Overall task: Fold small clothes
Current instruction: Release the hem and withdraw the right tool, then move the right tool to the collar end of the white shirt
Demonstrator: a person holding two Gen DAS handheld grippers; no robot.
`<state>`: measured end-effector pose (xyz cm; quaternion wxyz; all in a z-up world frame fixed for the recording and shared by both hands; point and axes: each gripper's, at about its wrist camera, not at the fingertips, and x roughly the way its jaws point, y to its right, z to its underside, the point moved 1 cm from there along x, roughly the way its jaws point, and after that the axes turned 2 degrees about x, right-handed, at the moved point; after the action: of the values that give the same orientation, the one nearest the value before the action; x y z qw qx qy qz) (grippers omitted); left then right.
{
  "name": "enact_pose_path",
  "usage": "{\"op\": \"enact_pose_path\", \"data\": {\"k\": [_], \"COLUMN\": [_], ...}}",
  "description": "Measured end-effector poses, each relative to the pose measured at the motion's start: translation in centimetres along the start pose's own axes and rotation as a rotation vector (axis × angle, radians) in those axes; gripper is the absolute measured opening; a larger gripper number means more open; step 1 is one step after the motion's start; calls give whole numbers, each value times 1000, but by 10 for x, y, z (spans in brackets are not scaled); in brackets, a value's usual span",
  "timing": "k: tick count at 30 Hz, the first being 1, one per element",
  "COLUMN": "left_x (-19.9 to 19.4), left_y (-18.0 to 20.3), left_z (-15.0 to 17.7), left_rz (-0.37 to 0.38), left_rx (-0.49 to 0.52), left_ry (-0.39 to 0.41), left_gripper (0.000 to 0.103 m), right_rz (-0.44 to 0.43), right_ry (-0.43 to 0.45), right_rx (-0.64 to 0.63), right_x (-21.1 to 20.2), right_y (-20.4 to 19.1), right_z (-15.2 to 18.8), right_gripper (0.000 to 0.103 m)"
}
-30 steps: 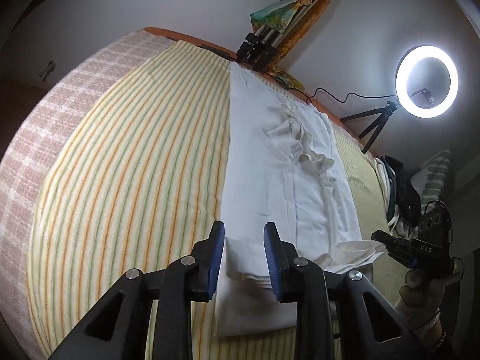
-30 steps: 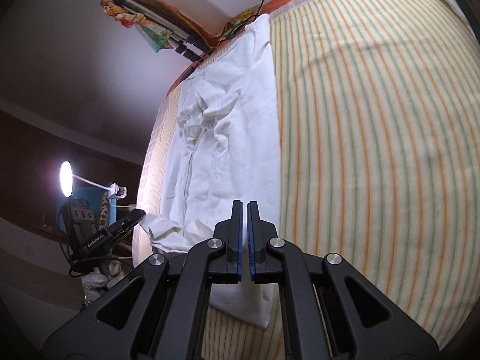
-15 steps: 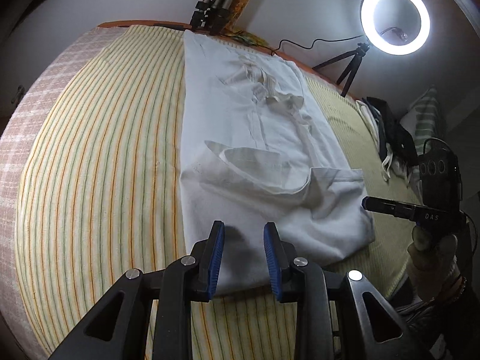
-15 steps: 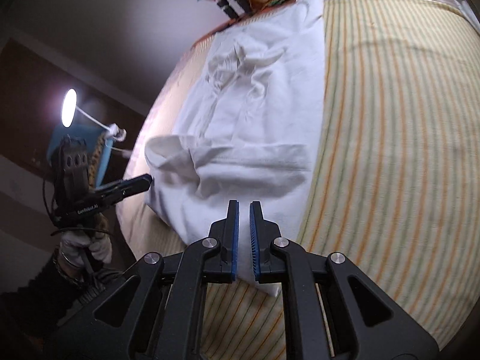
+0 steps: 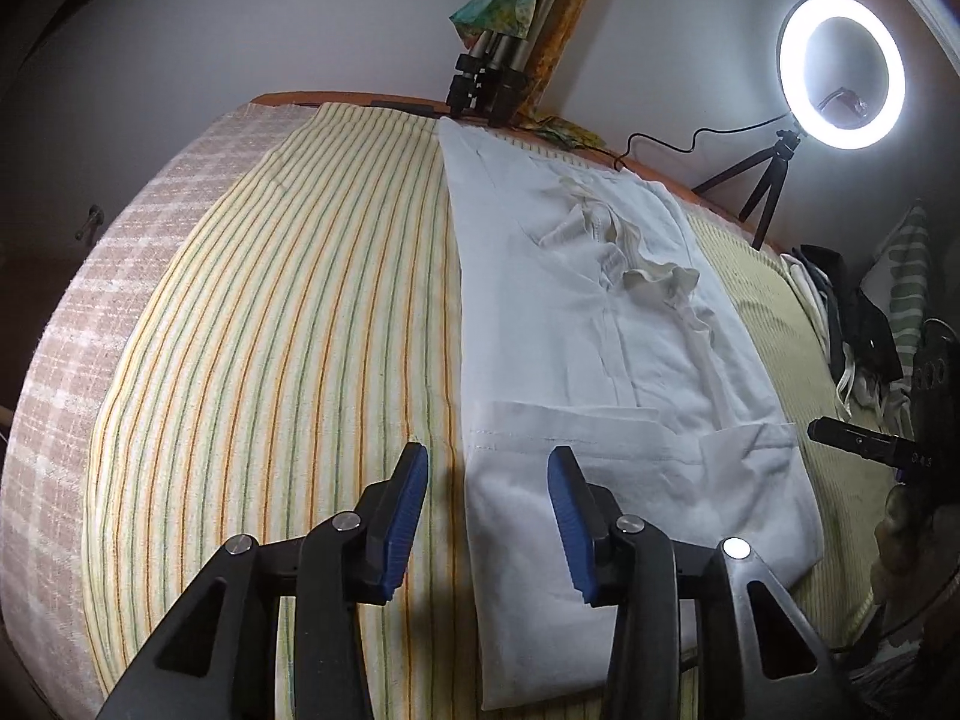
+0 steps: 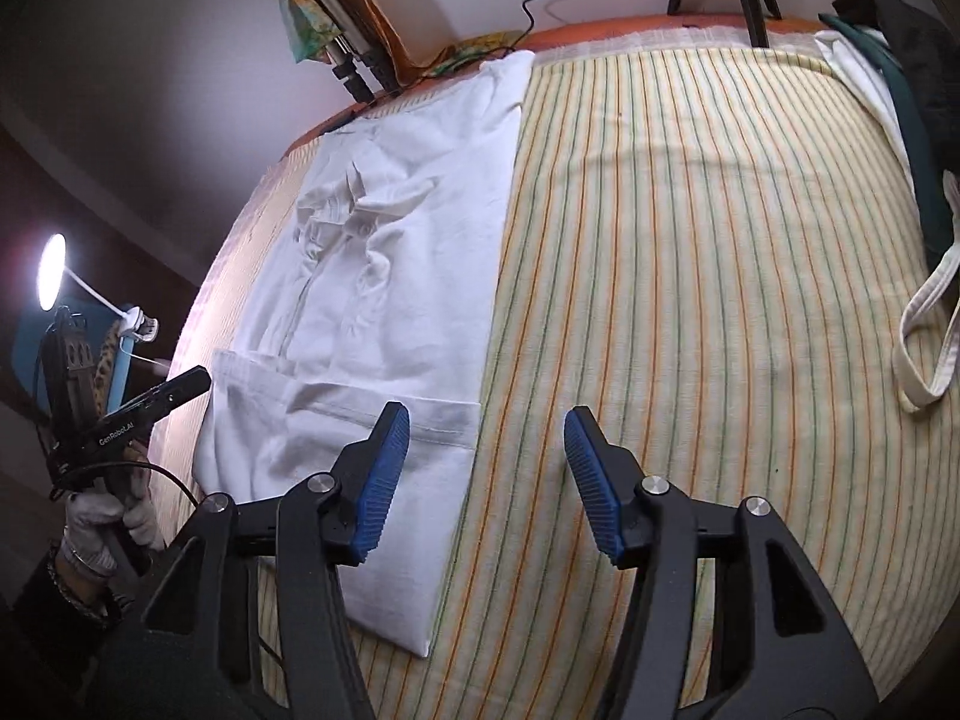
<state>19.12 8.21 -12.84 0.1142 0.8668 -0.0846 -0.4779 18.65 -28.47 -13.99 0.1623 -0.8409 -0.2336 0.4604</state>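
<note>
Lying flat on a striped bedspread [image 5: 288,324], a white shirt [image 5: 600,360] stretches lengthwise down the bed, its collar [image 5: 624,258] rumpled toward the far end and its near hem folded back over the body in a neat band [image 5: 600,426]. Both tools hover above the near end of the garment with nothing between their blue pads. The left hand-held gripper [image 5: 487,516] has just been opening and now stands spread, straddling the shirt's left edge where the cloth meets the stripes. The right hand-held gripper [image 6: 486,480] has likewise just sprung wide, its left pad over the shirt's right edge and its right pad over bare bedspread [image 6: 690,276]. Seen from the right wrist, a gloved hand [image 6: 108,516] grips the left tool's handle. A ring light [image 5: 840,72] on a small tripod glows beside the bed, and a pile of dark clothes [image 5: 852,312] sits at the bed's right side.
</note>
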Motion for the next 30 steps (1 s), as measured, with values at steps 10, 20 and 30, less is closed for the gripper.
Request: {"op": "enact_pose_path", "data": {"k": [10,20,30], "left_x": [1,-15,-26], "left_y": [12,2,6], "left_z": [2,3,3], "left_rz": [-8,7,17], "left_rx": [58,6,-2], "left_ry": [9,52,104], "left_gripper": [6,0,0], "right_rz": [-37,16,64], "right_ry": [-34,51,133], "right_rx": [-60,-152,-234], "right_x": [14,-1,-16], "right_y": [-23,-41,-58], "right_z": [2,-5,-5], "right_gripper": [8,4,4]}}
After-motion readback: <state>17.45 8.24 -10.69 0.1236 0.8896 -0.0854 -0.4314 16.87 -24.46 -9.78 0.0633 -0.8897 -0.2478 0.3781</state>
